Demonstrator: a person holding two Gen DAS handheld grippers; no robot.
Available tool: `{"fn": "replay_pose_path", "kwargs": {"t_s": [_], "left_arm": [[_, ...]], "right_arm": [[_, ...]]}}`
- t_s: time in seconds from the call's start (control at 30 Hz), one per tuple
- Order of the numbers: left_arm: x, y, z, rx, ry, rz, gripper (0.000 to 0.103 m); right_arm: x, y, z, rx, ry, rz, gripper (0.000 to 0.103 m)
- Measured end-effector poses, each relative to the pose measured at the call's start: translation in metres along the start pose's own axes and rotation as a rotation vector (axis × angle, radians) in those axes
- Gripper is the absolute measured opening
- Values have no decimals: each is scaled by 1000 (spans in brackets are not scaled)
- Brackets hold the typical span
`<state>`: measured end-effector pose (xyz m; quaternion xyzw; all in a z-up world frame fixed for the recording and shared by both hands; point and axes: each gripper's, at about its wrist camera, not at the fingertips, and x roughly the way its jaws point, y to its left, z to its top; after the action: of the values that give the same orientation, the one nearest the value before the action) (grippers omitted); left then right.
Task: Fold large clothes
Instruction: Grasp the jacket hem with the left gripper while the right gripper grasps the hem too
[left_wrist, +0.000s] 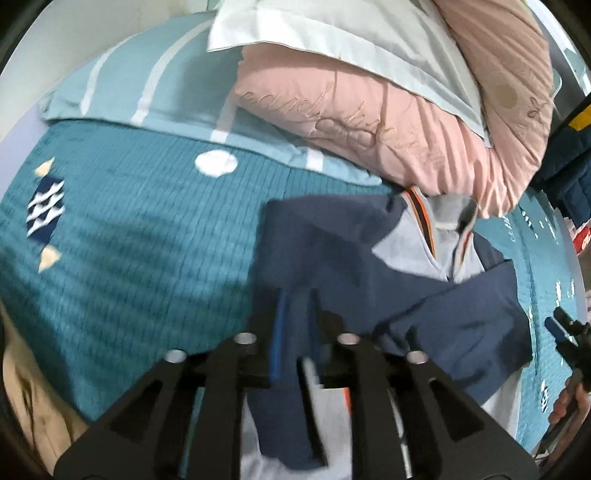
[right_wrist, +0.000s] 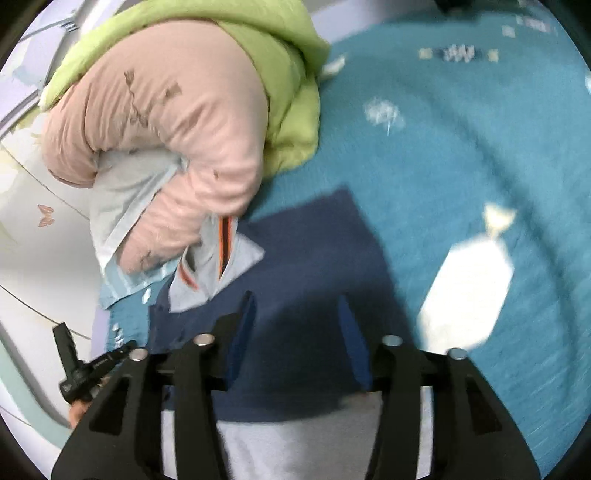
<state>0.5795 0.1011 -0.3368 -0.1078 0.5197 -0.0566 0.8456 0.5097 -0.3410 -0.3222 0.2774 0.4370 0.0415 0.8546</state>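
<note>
A teal quilted bedspread (left_wrist: 129, 229) covers the bed, with a rolled pink duvet (left_wrist: 388, 122) at its far side. The navy and grey garment (right_wrist: 306, 266) lies flat on the bedspread, its collar against the duvet. The left gripper (left_wrist: 295, 325) stands narrowly open over the garment's navy panel; blur hides whether cloth is pinched. The right gripper (right_wrist: 295, 325) stands about half open above the navy fabric, holding nothing.
</note>
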Motion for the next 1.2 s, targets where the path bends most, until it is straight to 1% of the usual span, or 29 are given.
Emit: {"fn": "replay_pose_path", "kwargs": {"t_s": [0.03, 0.07, 0.1, 0.17, 0.27, 0.3, 0.37, 0.43, 0.5, 0.57, 0.6, 0.67, 0.73, 0.77, 0.8, 0.83, 0.87, 0.9, 0.93, 0.97, 1.03, 1.13, 1.2], "left_arm": [[5, 0, 6, -5, 1, -21, 46], [9, 0, 11, -10, 4, -32, 61], [17, -1, 18, -20, 6, -17, 72], [28, -2, 26, -26, 20, -14, 72], [48, -3, 36, -32, 57, -10, 72], [56, -5, 38, -19, 76, 1, 72], [66, -5, 40, -17, 105, -2, 72], [73, -5, 42, -24, 104, -3, 72], [77, -5, 45, -23, 101, -5, 72], [80, -8, 49, -8, 99, 4, 72], [81, -10, 50, 2, 101, 10, 72], [84, -14, 52, 21, 108, 21, 71], [88, -16, 55, 27, 111, 34, 66], [88, -17, 56, 27, 109, 44, 63], [88, -16, 57, 22, 103, 49, 55], [90, -15, 61, 12, 102, 52, 47], [90, -13, 62, 6, 101, 56, 41], [88, -10, 63, 9, 102, 56, 23], [86, -9, 65, 11, 105, 34, 12], [82, -5, 66, 10, 100, 25, 11], [67, -4, 66, 13, 64, -3, 11], [34, -3, 65, 13, 12, -88, 11], [11, -7, 59, 38, -8, -121, 11]], "right_arm": [[3, -1, 7, -18, 0, -23, 52], [9, -3, 16, -37, 4, -47, 52], [15, -6, 21, -45, 14, -49, 53], [41, -13, 35, -54, 68, -65, 53], [77, -20, 48, -63, 139, -52, 53], [80, -23, 50, -66, 147, -58, 53], [95, -26, 55, -82, 168, -49, 53], [108, -26, 59, -102, 176, -61, 53], [116, -23, 60, -134, 178, -44, 55], [119, -16, 61, -162, 173, -11, 55], [121, -15, 63, -161, 172, 18, 55], [124, -14, 66, -154, 175, 40, 55], [128, -16, 68, -138, 171, 58, 53], [127, -16, 67, -135, 169, 71, 49], [126, -15, 67, -131, 172, 105, 34], [127, -14, 66, -126, 193, 138, 24], [130, -12, 64, -126, 217, 157, 16], [130, -7, 62, -150, 224, 144, 12], [128, -4, 61, -163, 218, 137, 12], [125, -2, 61, -161, 208, 141, 11], [113, 1, 63, -151, 174, 158, 10], [84, 8, 64, -155, 128, 206, 9], [65, 16, 62, -171, 108, 230, 9]]}}
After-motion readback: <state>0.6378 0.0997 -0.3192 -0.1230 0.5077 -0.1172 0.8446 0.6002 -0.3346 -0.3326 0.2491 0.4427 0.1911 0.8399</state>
